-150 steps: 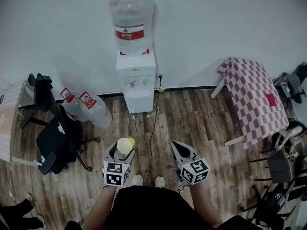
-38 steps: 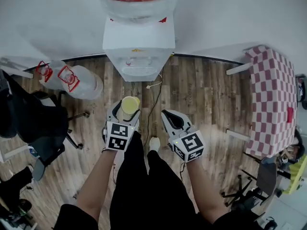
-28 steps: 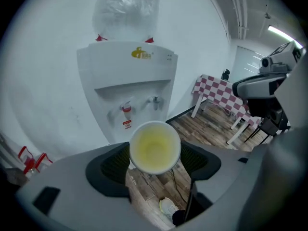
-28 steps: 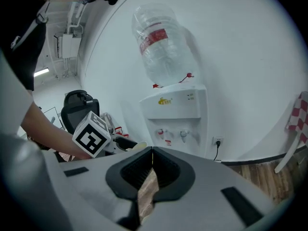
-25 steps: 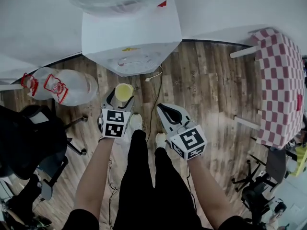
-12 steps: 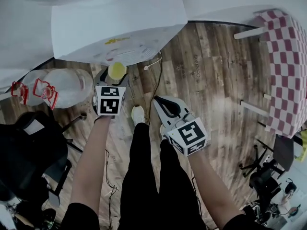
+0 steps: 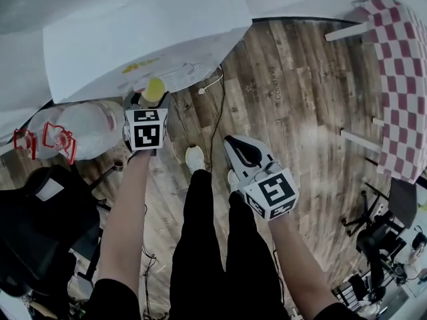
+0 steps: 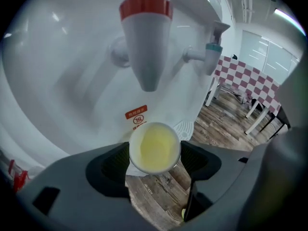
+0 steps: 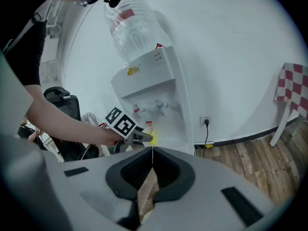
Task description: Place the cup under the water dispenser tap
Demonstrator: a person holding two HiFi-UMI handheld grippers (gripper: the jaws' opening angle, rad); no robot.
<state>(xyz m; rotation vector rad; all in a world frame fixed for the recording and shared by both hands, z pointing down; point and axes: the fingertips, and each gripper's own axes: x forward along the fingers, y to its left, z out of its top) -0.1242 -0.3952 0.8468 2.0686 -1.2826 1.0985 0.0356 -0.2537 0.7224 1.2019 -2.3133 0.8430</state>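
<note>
A yellow-lined paper cup (image 8: 154,147) stands upright between the jaws of my left gripper (image 8: 155,153), which is shut on it. It hangs just below the red-capped tap (image 8: 145,42) of the white water dispenser (image 8: 62,81); a blue-capped tap (image 8: 210,57) is to its right. In the head view the cup (image 7: 155,89) and left gripper (image 7: 148,109) are at the dispenser (image 7: 143,32) front. My right gripper (image 7: 241,153) is held back over the floor, jaws together with nothing in them. The right gripper view shows the dispenser (image 9: 151,100) and the cup (image 9: 151,138).
Spare water bottles (image 7: 70,129) lie on the wood floor left of the dispenser. A black office chair (image 7: 40,219) is at the lower left. A checkered table (image 7: 400,79) stands at the right. A power cord (image 7: 215,122) runs along the floor.
Over the frames I have walked up to the dispenser. My left gripper has carried the cup forward into the tap recess, while the right gripper stayed back.
</note>
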